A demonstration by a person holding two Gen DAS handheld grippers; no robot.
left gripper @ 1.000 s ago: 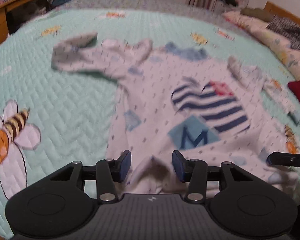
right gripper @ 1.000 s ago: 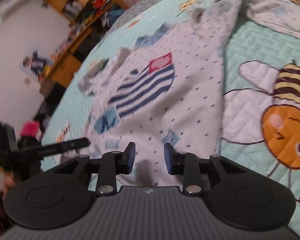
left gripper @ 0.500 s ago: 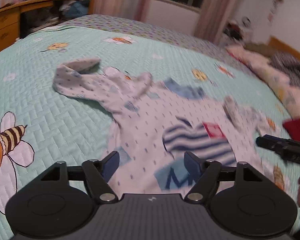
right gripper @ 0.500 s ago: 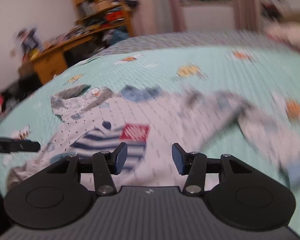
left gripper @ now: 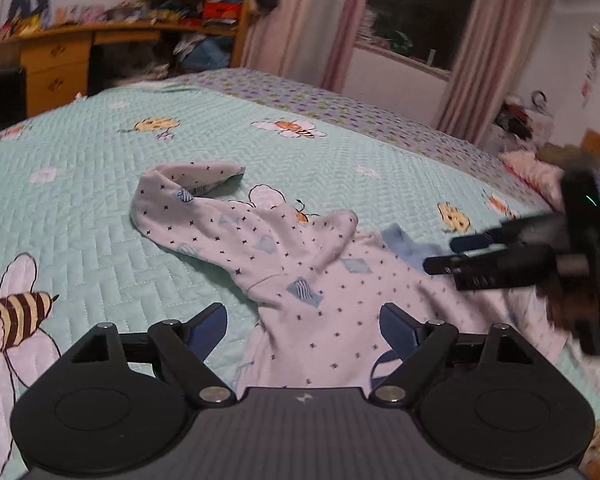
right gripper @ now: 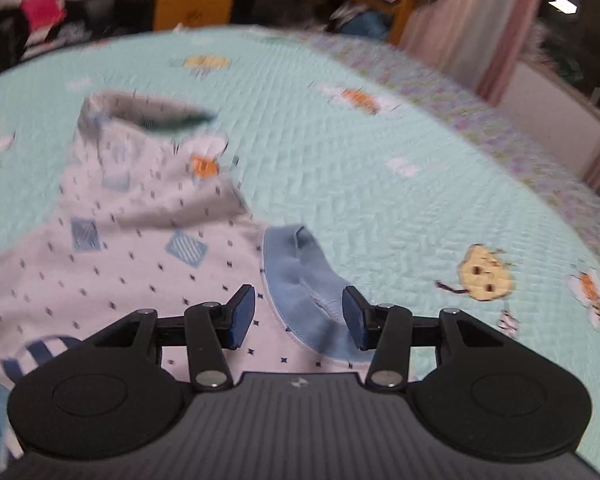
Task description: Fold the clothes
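Observation:
A white baby top (left gripper: 300,272) with small dark dots, blue patches and a blue collar (right gripper: 308,280) lies spread on the mint quilt. Its sleeve (left gripper: 188,196) stretches to the far left. My left gripper (left gripper: 304,326) is wide open and empty over the top's near part. My right gripper (right gripper: 298,316) is open and empty, its jaws on either side of the blue collar; it also shows at the right of the left wrist view (left gripper: 480,256). The right wrist view (right gripper: 140,232) is blurred.
The bed's mint quilt (left gripper: 80,152) has bee and flower prints. A wooden desk and shelves (left gripper: 60,56) stand beyond the far left edge. Curtains and a window (left gripper: 412,28) are at the back. Pillows (left gripper: 536,168) lie at the far right.
Both grippers have lifted and swung toward the collar and sleeve end of the top. Both sets of jaws have opened wider. The striped patch has dropped out of the left view.

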